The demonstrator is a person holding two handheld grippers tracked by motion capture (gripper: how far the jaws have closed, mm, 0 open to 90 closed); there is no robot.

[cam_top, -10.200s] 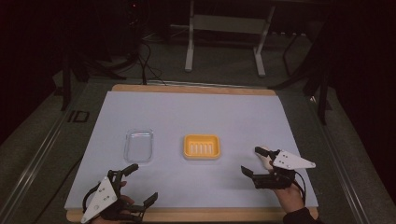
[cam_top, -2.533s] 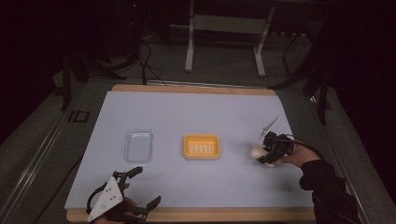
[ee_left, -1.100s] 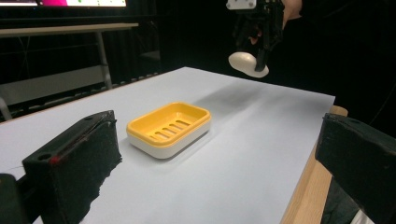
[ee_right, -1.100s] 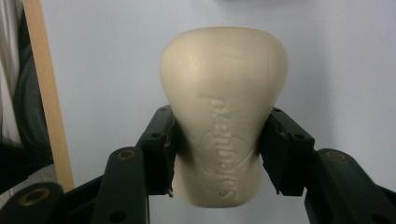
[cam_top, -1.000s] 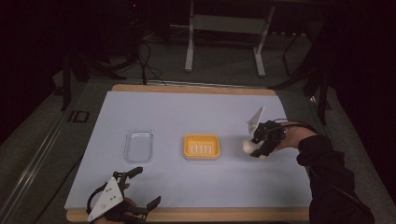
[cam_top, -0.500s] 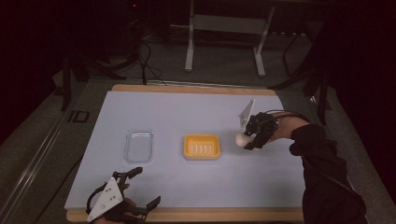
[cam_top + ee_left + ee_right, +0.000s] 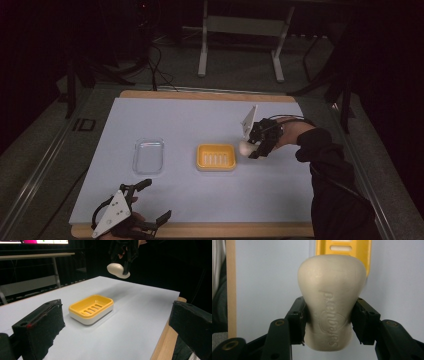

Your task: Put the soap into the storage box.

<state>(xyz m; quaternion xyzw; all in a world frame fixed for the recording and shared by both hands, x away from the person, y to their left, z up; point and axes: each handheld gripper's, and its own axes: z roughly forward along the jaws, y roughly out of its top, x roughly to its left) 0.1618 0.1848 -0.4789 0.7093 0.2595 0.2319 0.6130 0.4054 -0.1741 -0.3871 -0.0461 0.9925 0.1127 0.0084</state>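
From above, your right gripper held a pale soap bar between its jaws, raised just beside the right edge of the yellow soap dish. Your left gripper rested near the table's front edge, jaws spread wide with nothing between them.

In your left gripper view, the dish sat ahead between the parted jaws, the bar hanging beyond it.

In your right gripper view, both jaws pinched the embossed bar, the dish just past its tip.

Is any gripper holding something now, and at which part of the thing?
The right gripper holds a cream soap bar, its fingers pinching the two sides near one end. The left gripper is open and holds nothing.
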